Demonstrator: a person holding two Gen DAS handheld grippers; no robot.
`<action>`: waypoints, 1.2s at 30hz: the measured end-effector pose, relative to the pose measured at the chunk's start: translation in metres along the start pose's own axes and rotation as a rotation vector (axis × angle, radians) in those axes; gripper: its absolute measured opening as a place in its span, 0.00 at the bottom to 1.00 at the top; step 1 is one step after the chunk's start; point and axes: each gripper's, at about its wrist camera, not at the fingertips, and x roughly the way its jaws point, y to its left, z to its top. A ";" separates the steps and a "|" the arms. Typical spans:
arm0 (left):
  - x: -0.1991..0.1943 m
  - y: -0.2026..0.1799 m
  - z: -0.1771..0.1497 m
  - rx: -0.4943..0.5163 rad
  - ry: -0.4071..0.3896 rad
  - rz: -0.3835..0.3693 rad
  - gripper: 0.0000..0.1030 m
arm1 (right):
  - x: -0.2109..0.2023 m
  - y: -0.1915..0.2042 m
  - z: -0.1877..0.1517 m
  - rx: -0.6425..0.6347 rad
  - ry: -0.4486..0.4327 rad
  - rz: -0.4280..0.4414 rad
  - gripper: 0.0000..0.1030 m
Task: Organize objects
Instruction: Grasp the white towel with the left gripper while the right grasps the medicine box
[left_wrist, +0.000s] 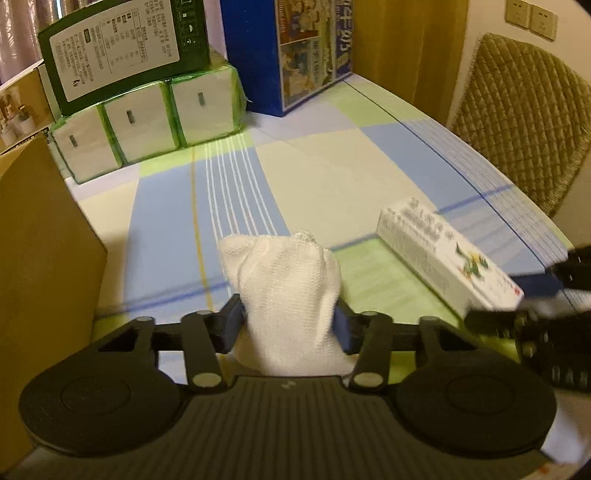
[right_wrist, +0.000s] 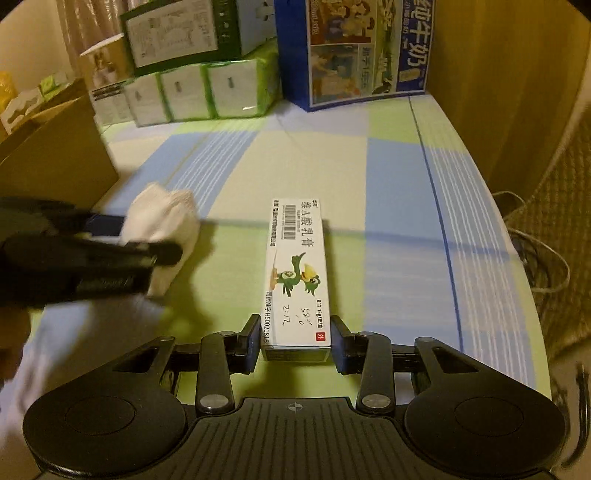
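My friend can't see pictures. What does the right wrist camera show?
The right gripper straddles one end of a white ointment box with a green cartoon bird, lying on a checked tablecloth. To its left, the left gripper holds a white cloth bundle.

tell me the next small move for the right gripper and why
Probably close the right gripper: its fingers straddle the near end of the white ointment box, slight gaps showing, box flat on the tablecloth. The left gripper already grips the white cloth bundle.

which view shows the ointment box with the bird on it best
The right wrist view: the ointment box lies centred, its print sharp, between the right gripper fingers. The left wrist view catches it blurred and slanted at the right edge.
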 end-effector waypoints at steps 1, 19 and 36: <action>-0.008 -0.003 -0.007 0.009 0.001 -0.001 0.39 | -0.005 0.004 -0.006 0.000 -0.002 0.001 0.34; -0.047 0.001 -0.054 -0.033 -0.078 -0.008 0.59 | 0.012 0.013 -0.002 -0.046 -0.101 0.010 0.54; -0.034 -0.006 -0.052 -0.008 -0.051 0.014 0.42 | 0.022 0.017 -0.003 -0.018 -0.060 -0.006 0.35</action>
